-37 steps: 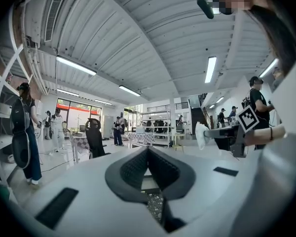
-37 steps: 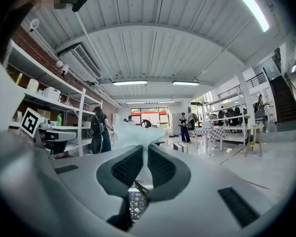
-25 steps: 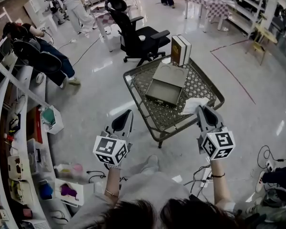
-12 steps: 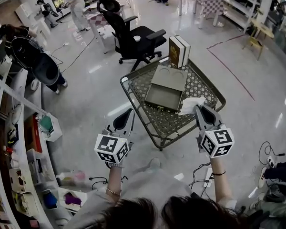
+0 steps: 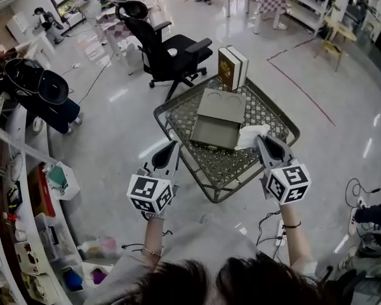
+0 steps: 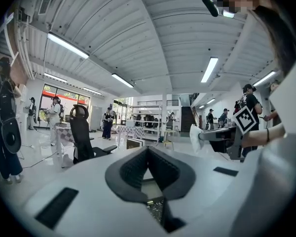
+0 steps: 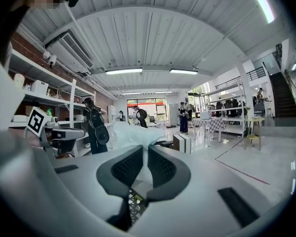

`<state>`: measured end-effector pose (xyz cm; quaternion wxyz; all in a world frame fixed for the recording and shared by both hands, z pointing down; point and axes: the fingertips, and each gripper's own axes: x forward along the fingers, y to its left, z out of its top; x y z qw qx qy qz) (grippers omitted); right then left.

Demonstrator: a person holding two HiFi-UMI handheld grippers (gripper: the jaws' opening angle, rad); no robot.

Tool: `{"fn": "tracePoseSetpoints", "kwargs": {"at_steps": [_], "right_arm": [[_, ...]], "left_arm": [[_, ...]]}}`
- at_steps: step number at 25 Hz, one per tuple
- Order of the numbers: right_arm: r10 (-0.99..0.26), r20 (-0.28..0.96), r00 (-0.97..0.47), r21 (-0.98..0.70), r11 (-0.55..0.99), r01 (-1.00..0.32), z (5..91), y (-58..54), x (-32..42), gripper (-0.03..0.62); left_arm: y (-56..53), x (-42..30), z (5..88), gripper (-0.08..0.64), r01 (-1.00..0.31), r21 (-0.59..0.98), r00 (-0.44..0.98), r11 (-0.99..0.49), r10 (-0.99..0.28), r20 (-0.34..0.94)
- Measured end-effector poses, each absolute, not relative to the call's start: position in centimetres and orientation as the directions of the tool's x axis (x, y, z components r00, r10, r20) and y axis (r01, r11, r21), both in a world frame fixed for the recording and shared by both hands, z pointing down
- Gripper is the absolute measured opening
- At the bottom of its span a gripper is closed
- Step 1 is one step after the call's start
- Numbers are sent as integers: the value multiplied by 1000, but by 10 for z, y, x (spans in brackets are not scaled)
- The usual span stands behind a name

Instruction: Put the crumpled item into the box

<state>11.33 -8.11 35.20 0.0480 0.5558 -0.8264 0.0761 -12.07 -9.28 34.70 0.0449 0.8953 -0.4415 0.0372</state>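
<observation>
Left tongs (image 6: 148,148) meet at their tips, empty; at right, right tongs (image 6: 203,135) grip a white crumpled item (image 6: 194,135)

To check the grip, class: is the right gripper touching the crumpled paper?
Touching. The right gripper view shows the right gripper closed on the crumpled paper.

The mesh table (image 5: 271,114) stood at mid-frame in the head view. The box (image 5: 219,114) lay on its middle, and two upright books (image 5: 232,67) stood at its far corner, above the box. An office chair (image 5: 171,46) stood behind them, toward the upper left. Just right of the box, the crumpled item (image 5: 251,135) sat between the jaws of the right gripper (image 5: 261,140), seemingly clear of the mesh. The left gripper (image 5: 172,147) was beside the table's left edge, and shelves (image 5: 16,189) ran down the frame's left side.
</observation>
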Motion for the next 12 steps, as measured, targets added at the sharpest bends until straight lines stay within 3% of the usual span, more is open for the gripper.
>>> {"fn": "tracePoseSetpoints", "kwargs": {"at_steps": [12], "right_arm": [[-902, 226, -367, -88, 356, -930, 367, -100, 101, 48]], "left_arm": [[-120, -110, 368, 17, -746, 82, 665, -661, -733, 142]]}}
